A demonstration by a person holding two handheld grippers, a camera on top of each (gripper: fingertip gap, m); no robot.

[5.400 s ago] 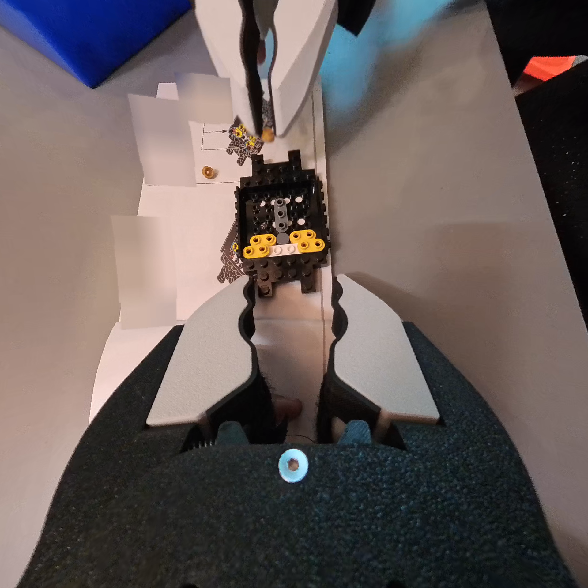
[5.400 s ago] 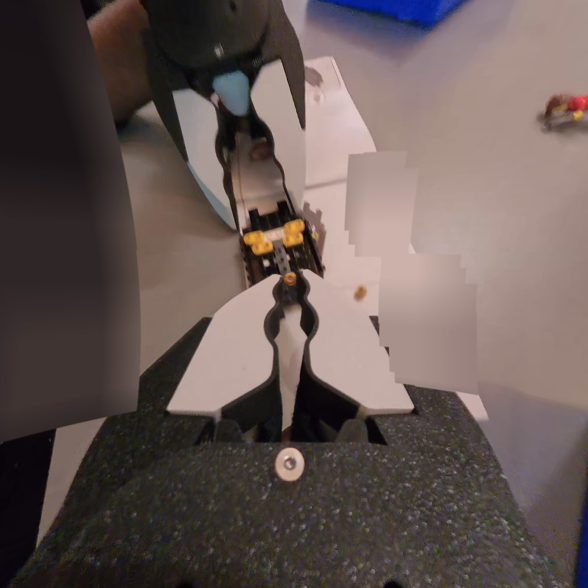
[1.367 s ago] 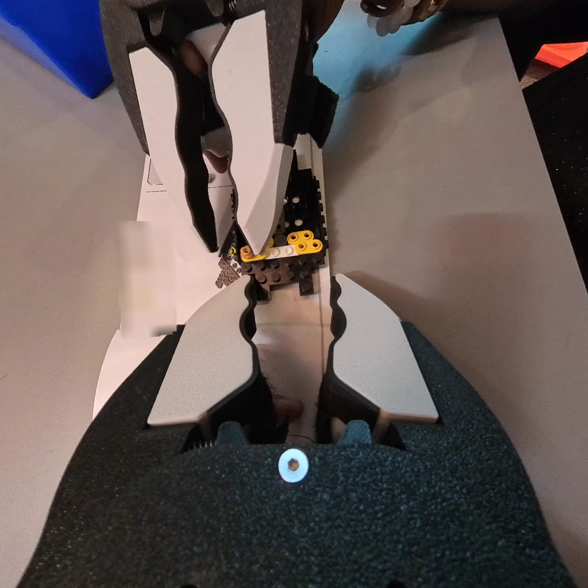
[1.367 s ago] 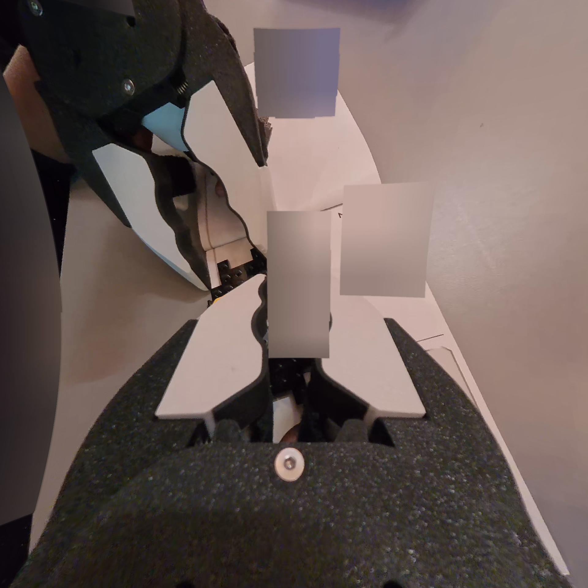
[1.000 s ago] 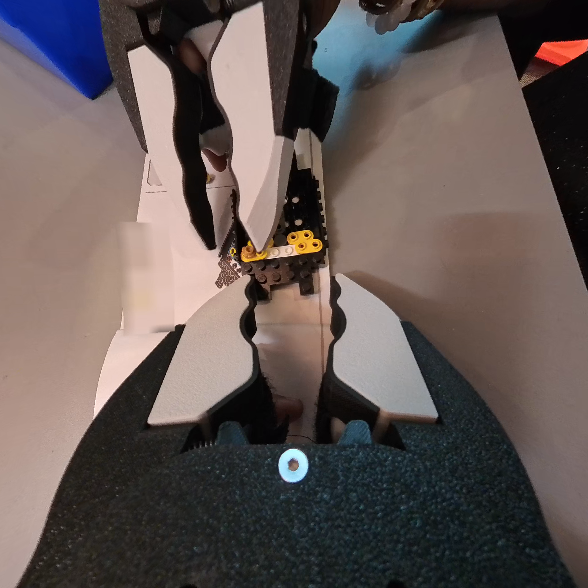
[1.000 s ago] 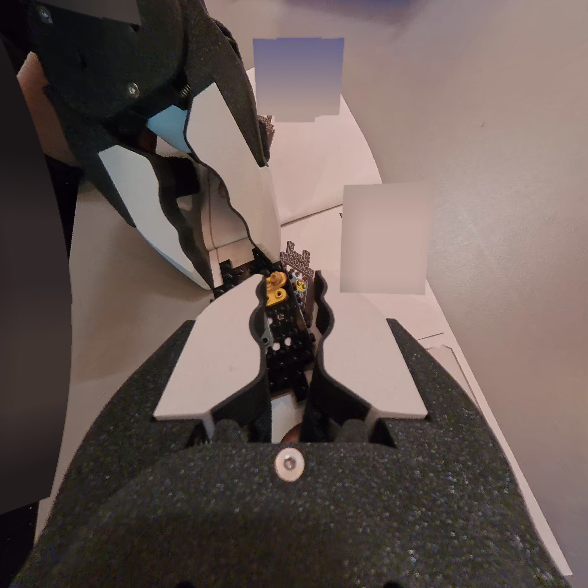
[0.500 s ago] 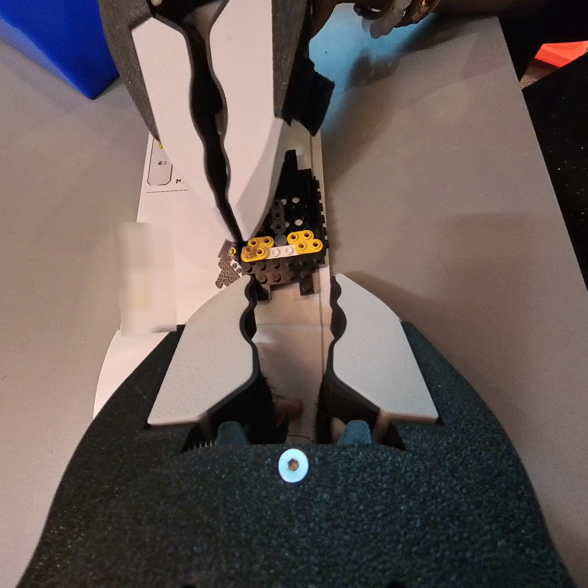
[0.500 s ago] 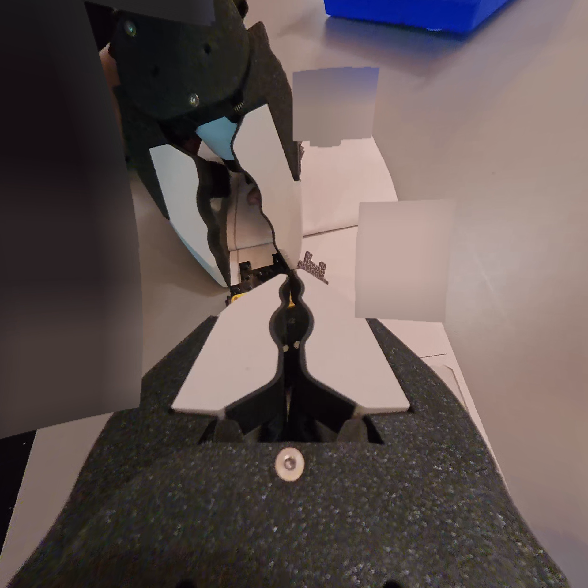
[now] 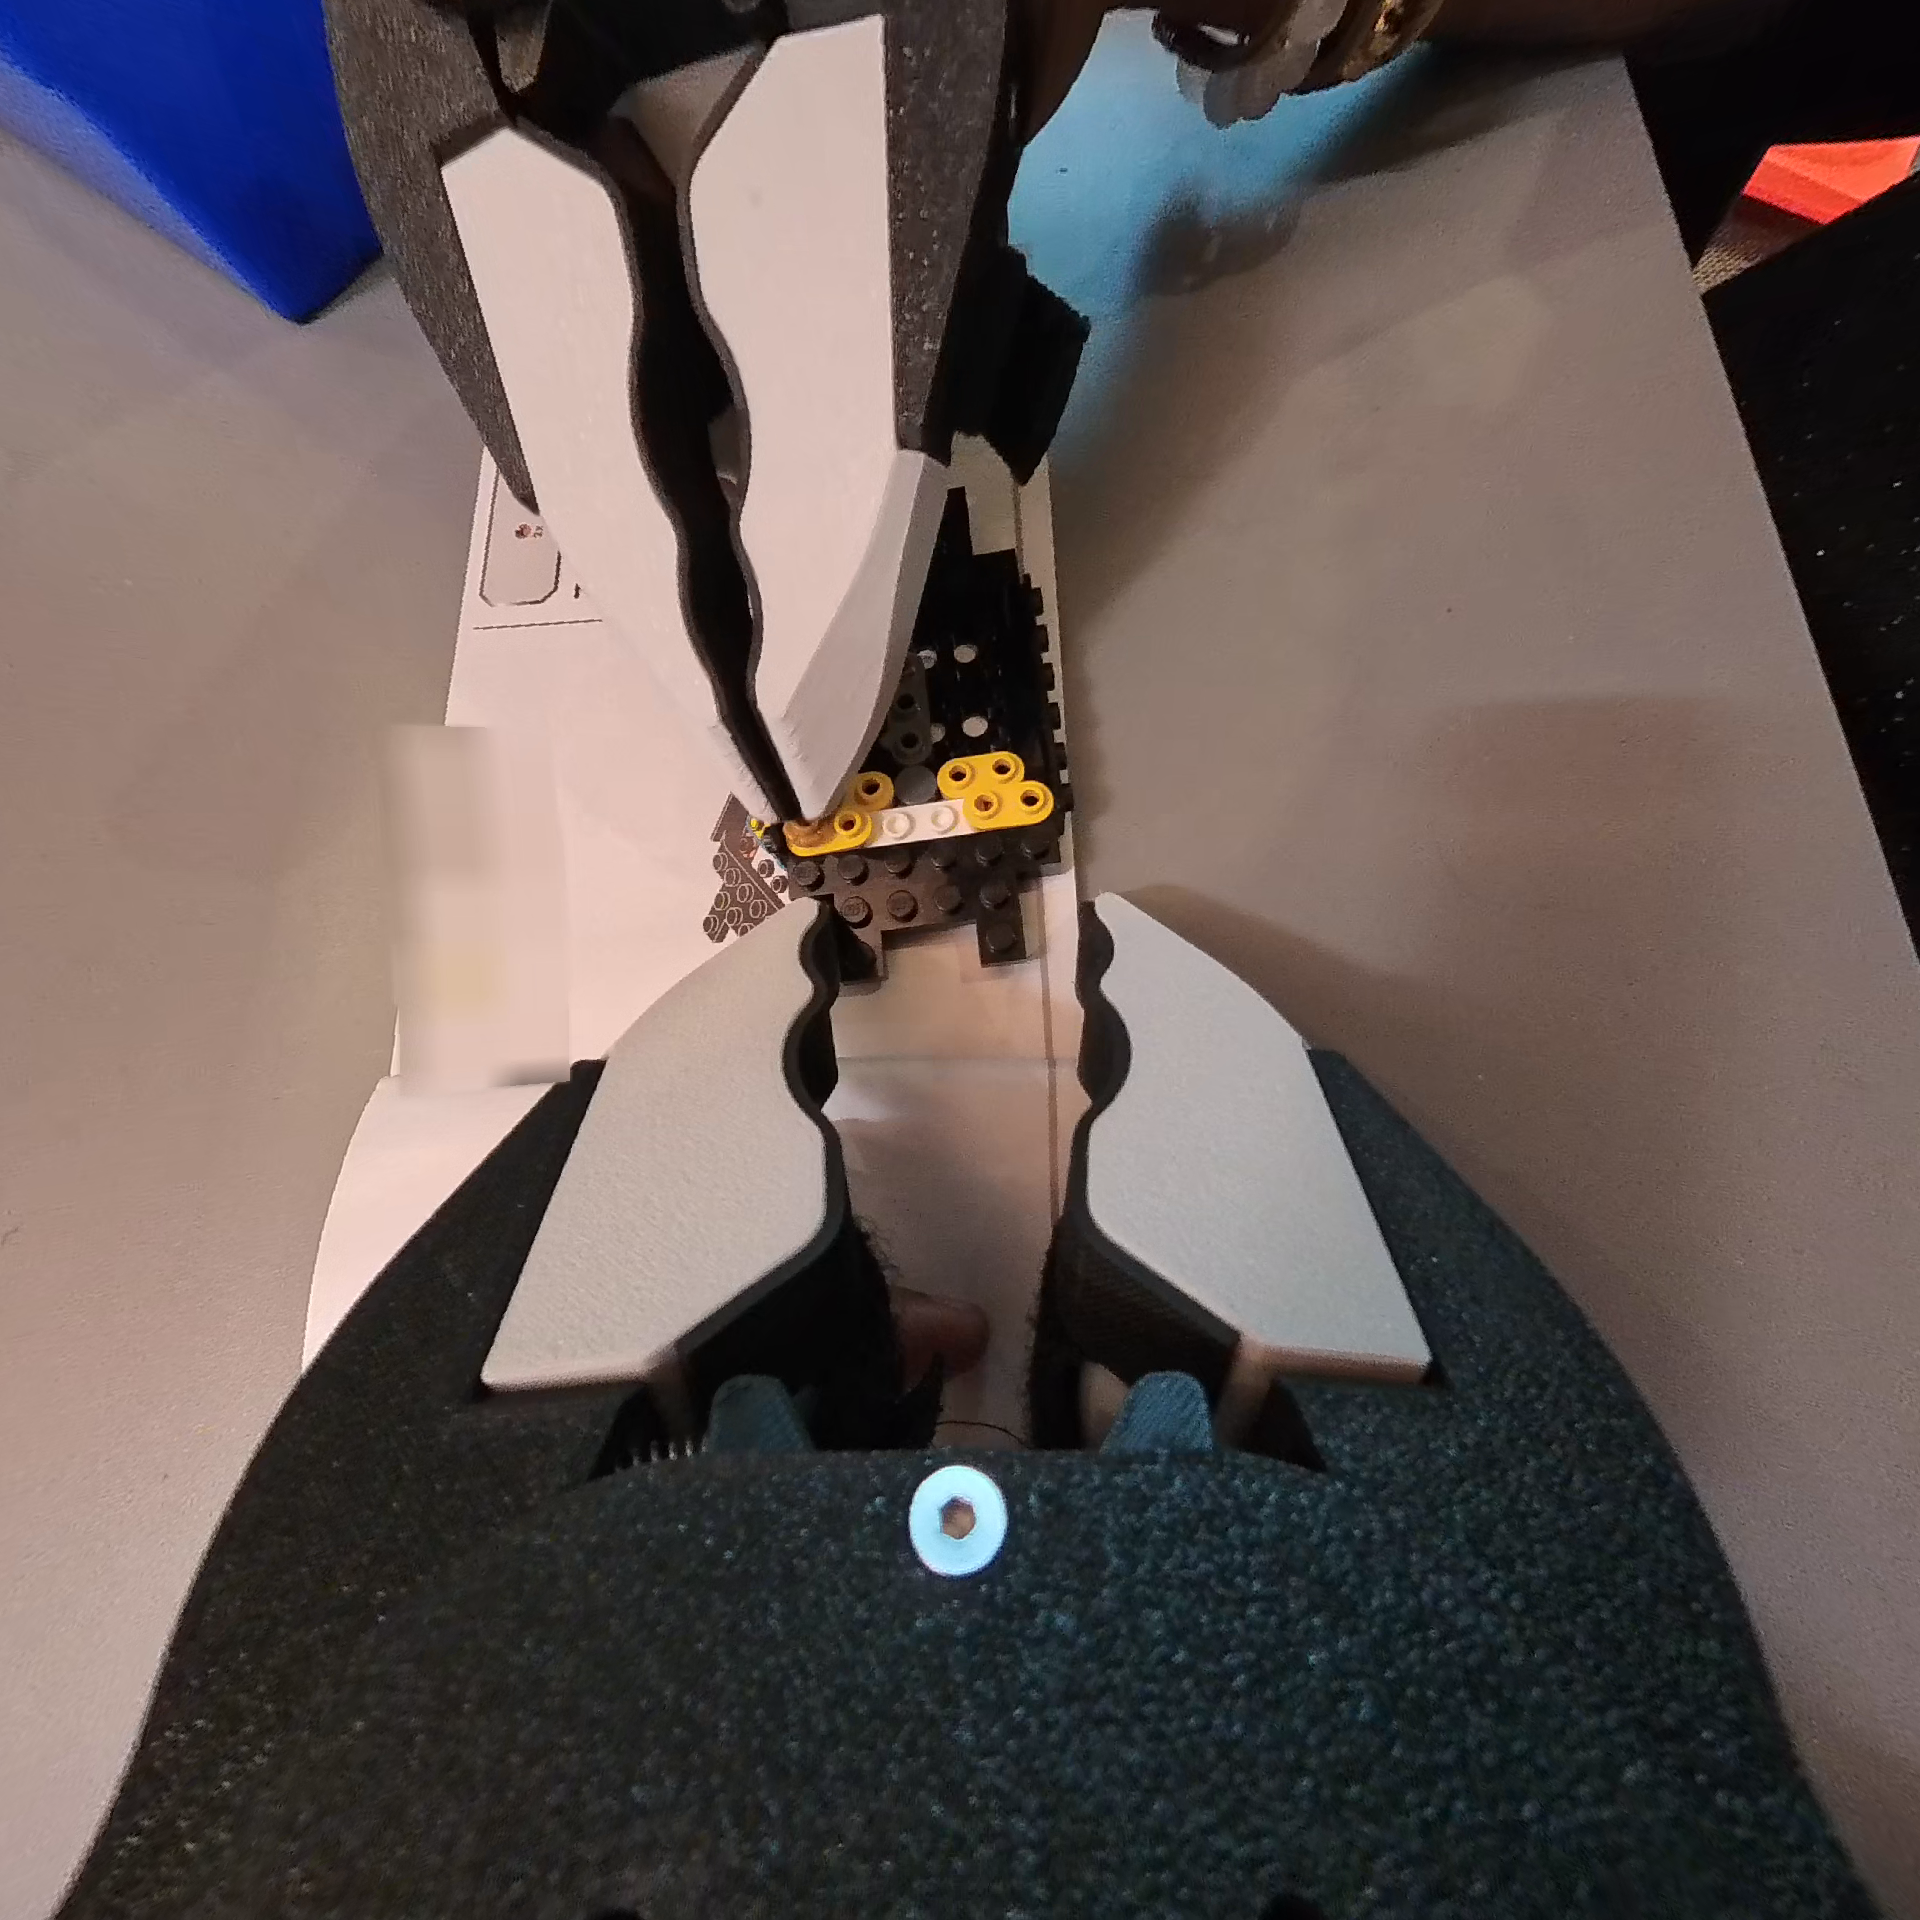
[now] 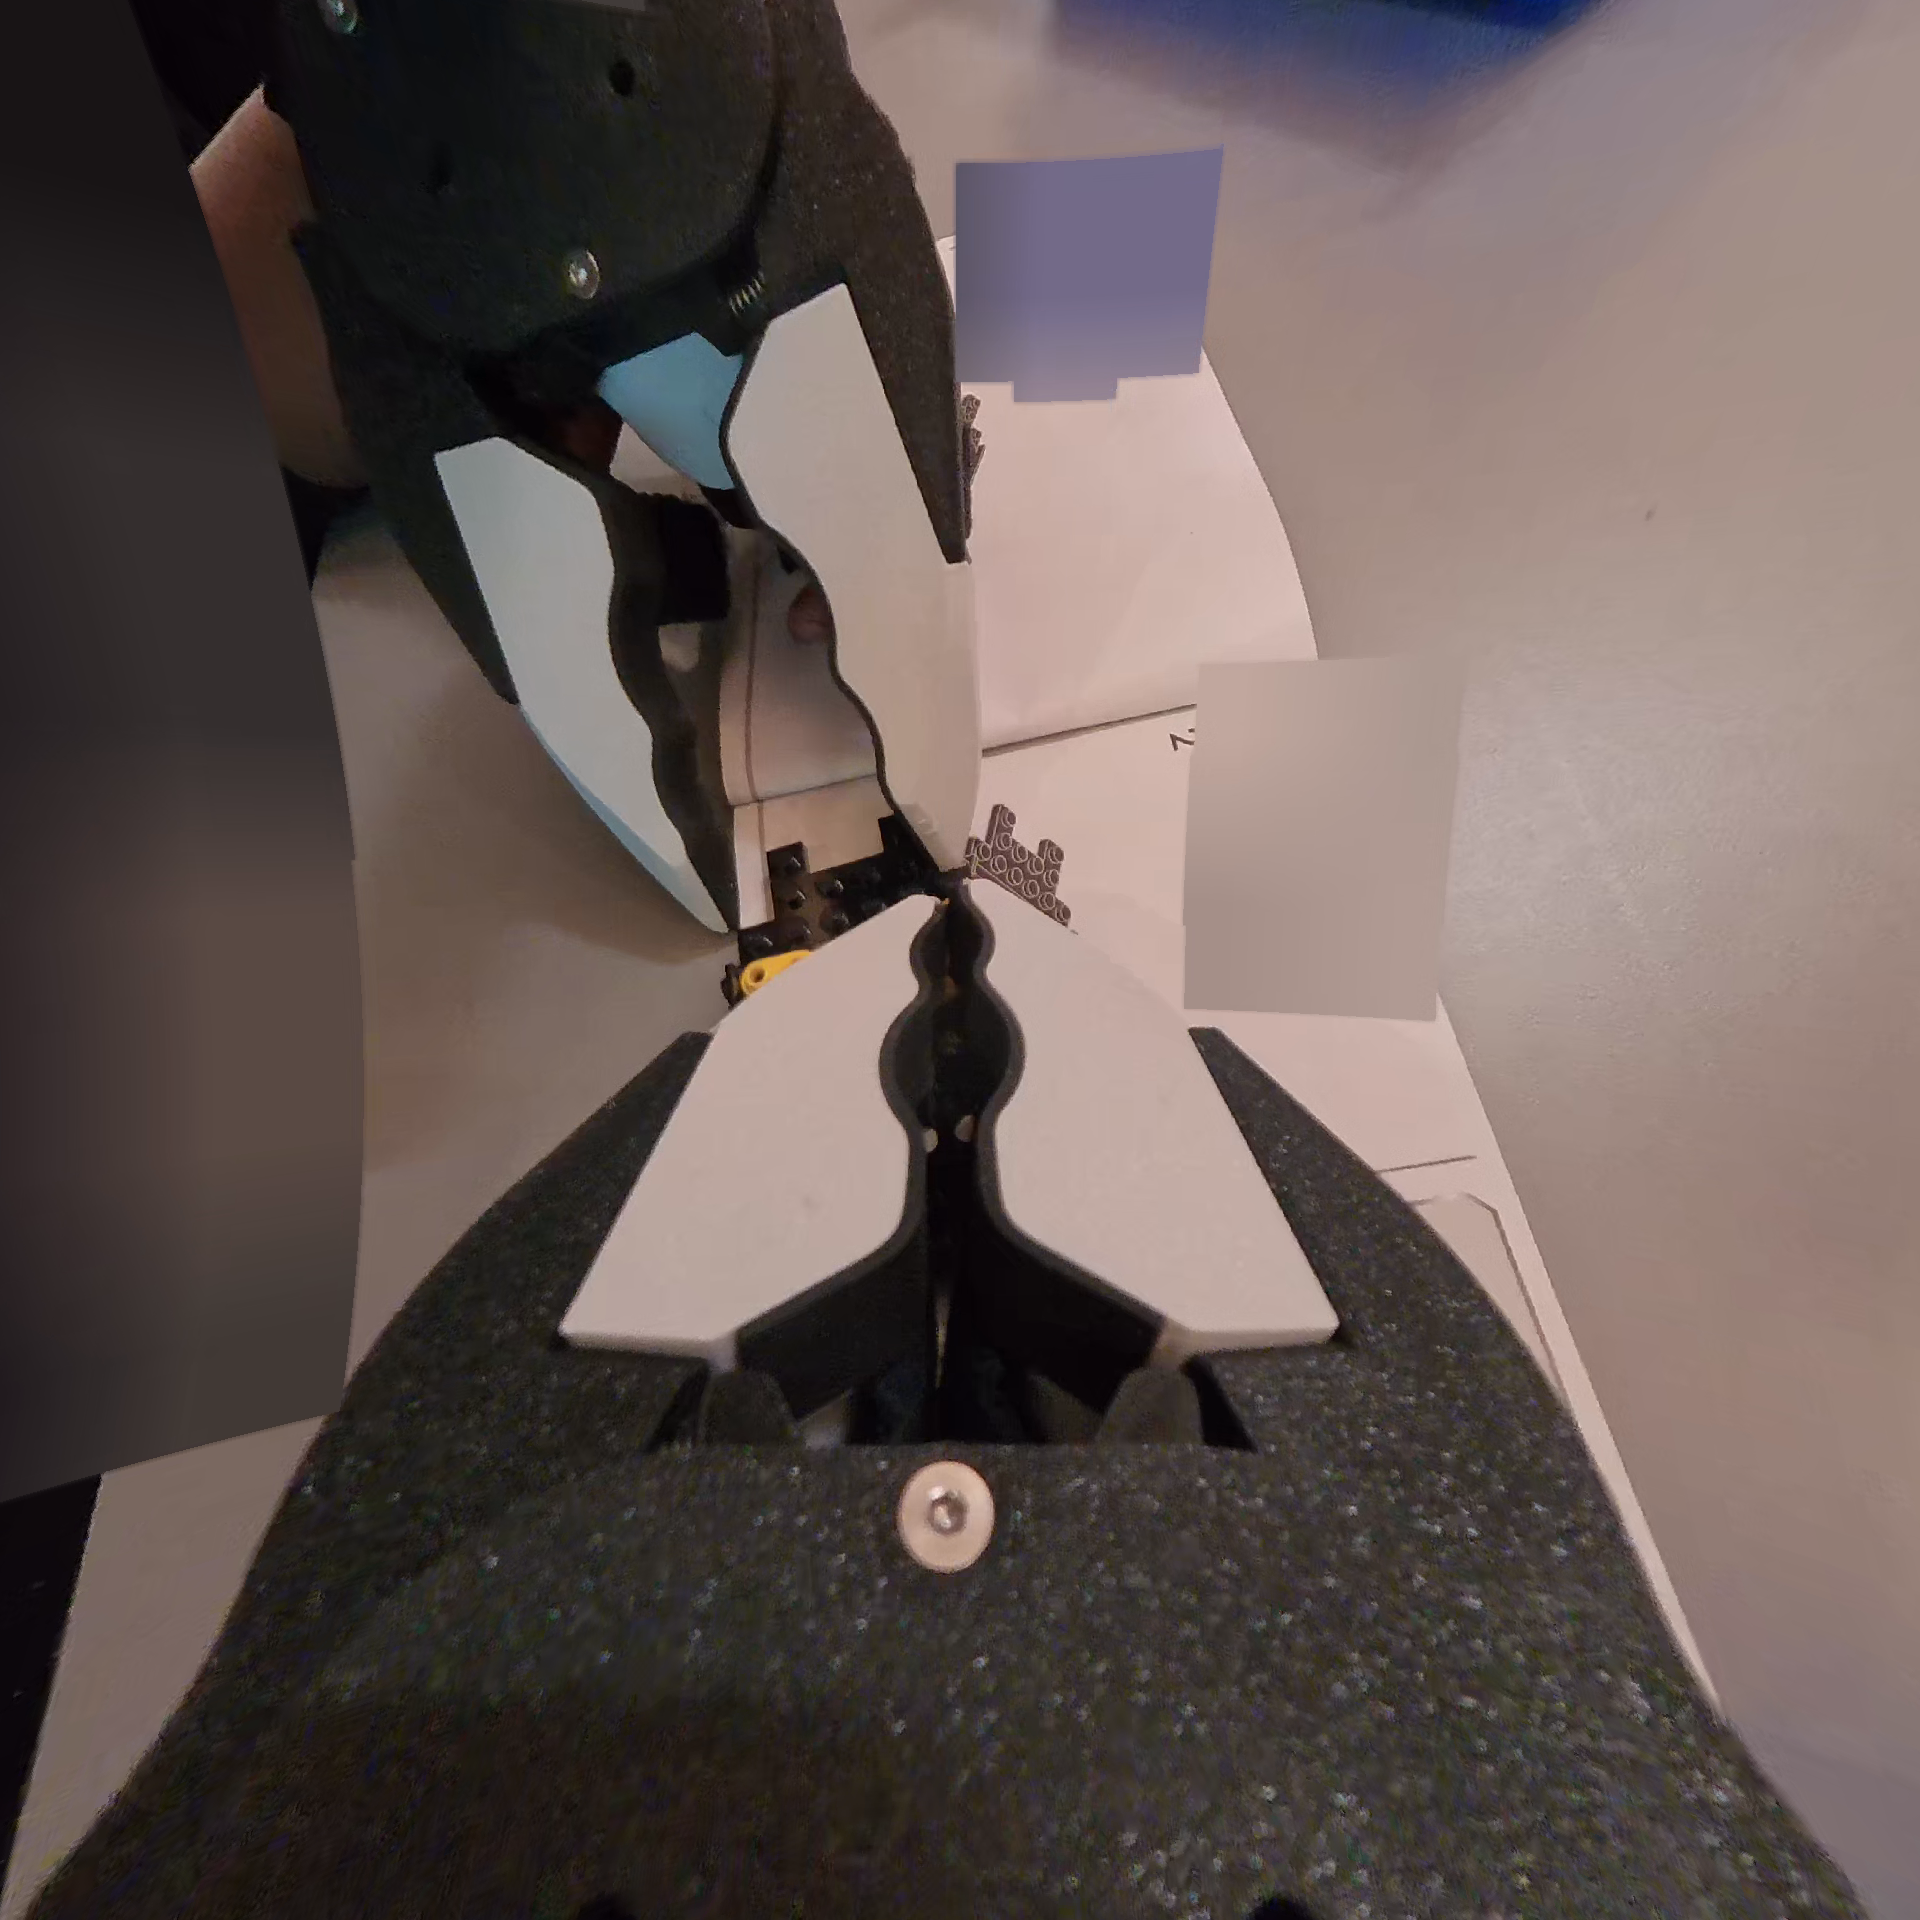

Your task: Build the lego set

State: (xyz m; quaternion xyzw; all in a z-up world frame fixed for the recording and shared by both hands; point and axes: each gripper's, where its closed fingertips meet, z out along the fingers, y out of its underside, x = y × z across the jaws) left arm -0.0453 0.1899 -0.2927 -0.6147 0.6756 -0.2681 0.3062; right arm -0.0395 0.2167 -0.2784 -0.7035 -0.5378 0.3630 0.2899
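A black brick model (image 9: 914, 883) lies on a white printed sheet (image 9: 623, 831). It carries two yellow plates (image 9: 992, 792), a white plate (image 9: 925, 823) and a small gold round piece (image 9: 808, 829) on the left yellow plate. My left gripper (image 9: 956, 930) is open, its tips at the model's near edge without pressing on it. My right gripper (image 9: 784, 805) comes down from above, shut, with its tips resting on the gold piece. In the right wrist view the right gripper (image 10: 951, 909) is shut over the model (image 10: 821, 894), and the left gripper (image 10: 831, 878) stands open beyond.
A blue box (image 9: 156, 135) stands at the far left on the grey table (image 9: 1455, 727). A red-orange object (image 9: 1839, 177) lies at the far right edge. A person's hand with a bracelet (image 9: 1299, 42) is behind the right gripper.
The right gripper brought the gold piece to the left yellow plate, opened and left it there, then shut with nothing between its pads and set its tips on the piece. The left gripper stayed still.
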